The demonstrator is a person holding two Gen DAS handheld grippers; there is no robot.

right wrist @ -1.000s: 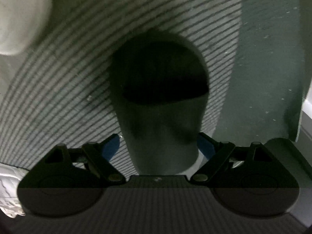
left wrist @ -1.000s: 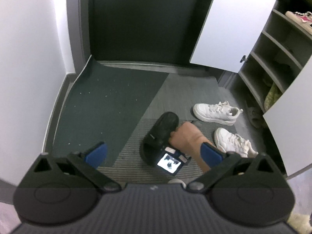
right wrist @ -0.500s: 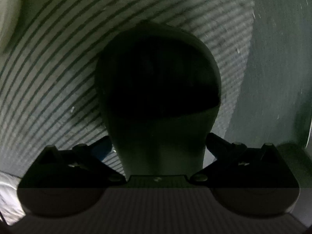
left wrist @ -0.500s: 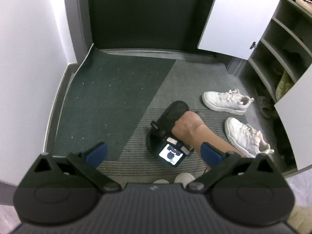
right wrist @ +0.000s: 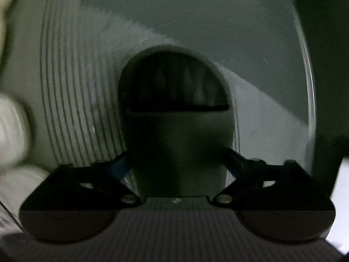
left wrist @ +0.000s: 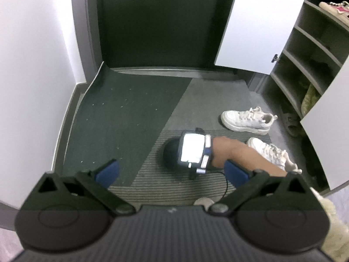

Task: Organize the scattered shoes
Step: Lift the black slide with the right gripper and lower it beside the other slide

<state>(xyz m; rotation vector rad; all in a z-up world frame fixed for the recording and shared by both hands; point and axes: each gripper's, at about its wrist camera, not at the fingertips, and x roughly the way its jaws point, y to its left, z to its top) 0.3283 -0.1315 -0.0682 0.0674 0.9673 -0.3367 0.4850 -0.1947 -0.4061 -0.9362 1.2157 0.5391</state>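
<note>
A black slipper (right wrist: 178,131) fills the middle of the right wrist view, its opening facing the camera. My right gripper (right wrist: 176,163) is shut on its heel end, one finger pressed against each side. From the left wrist view the slipper (left wrist: 170,157) lies over the striped mat (left wrist: 152,174), half hidden by the right gripper's lit screen (left wrist: 192,150) and a person's forearm (left wrist: 240,157). My left gripper (left wrist: 172,172) hangs open above the mat with nothing in it. Two white sneakers (left wrist: 246,120) (left wrist: 270,152) lie on the floor by the cabinet.
An open shoe cabinet (left wrist: 305,65) stands at the right, its white door (left wrist: 250,21) swung out; a pink-and-white shoe (left wrist: 336,11) is on an upper shelf. A dark sandal (left wrist: 290,124) lies at its foot. A white wall (left wrist: 32,65) bounds the left and a dark door (left wrist: 163,21) the back.
The right gripper's fingers have come in against the slipper's sides, and gripper and slipper have swung round over the mat. The left gripper stayed open and shifted only slightly.
</note>
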